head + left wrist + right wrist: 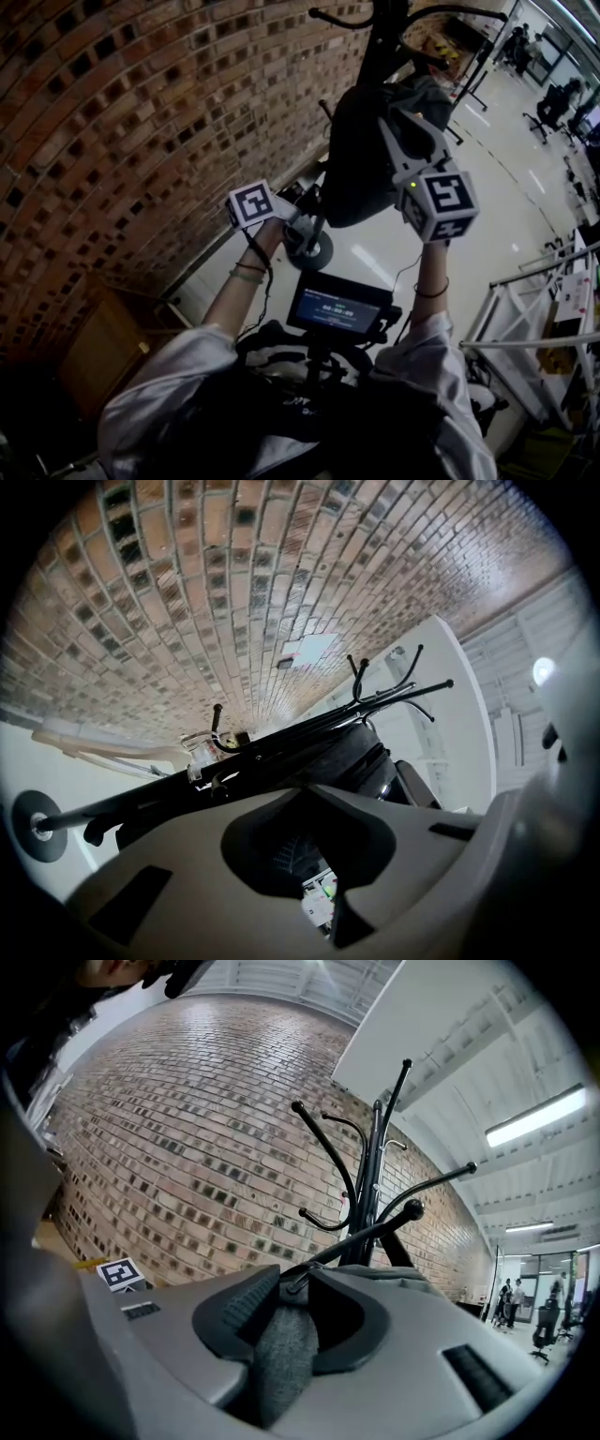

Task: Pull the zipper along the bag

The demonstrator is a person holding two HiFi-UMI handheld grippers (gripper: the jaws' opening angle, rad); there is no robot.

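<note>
The bag (pixel 361 164), of dark grey cloth, hangs from the coat rack (pixel 386 37) beside the brick wall (pixel 112 112). It is probably light, limp and free to swing, so brace the fabric and grip the zipper tab, not the cloth. The right gripper (pixel 300 1283) has its jaws apart, with grey fabric lying loose between them. The left gripper (pixel 309 225), jaws closed, sits by the bag's lower edge.
</note>
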